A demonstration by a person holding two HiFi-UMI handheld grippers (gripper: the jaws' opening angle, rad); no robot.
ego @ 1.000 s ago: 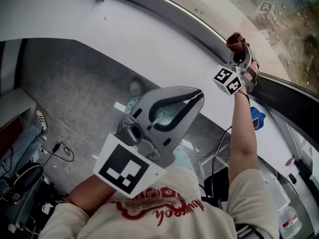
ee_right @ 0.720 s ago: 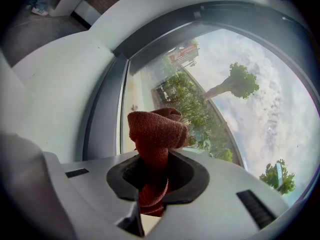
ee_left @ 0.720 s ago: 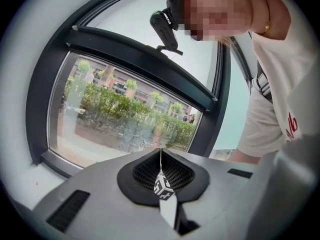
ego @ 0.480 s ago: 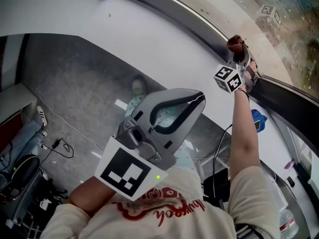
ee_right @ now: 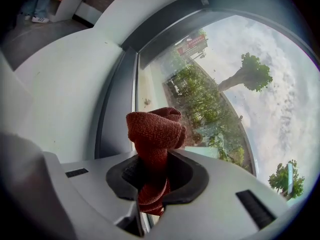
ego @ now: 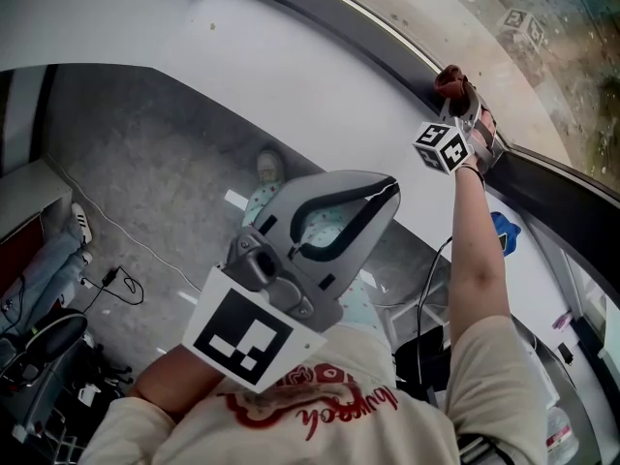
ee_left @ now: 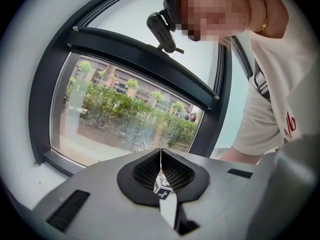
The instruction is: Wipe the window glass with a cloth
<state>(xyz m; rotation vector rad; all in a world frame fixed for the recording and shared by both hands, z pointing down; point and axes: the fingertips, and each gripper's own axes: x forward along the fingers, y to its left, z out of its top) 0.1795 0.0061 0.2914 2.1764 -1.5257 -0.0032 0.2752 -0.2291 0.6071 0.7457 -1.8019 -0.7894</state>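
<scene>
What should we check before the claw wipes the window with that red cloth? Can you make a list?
1. Red cloth pinched tight in the right claw: ok.
2. Cloth pointing at the window glass: ok.
3. Cloth already pressed on the glass: cannot tell.
4. Left claw shut, empty and held back by the person's chest, out of the way: ok.
</scene>
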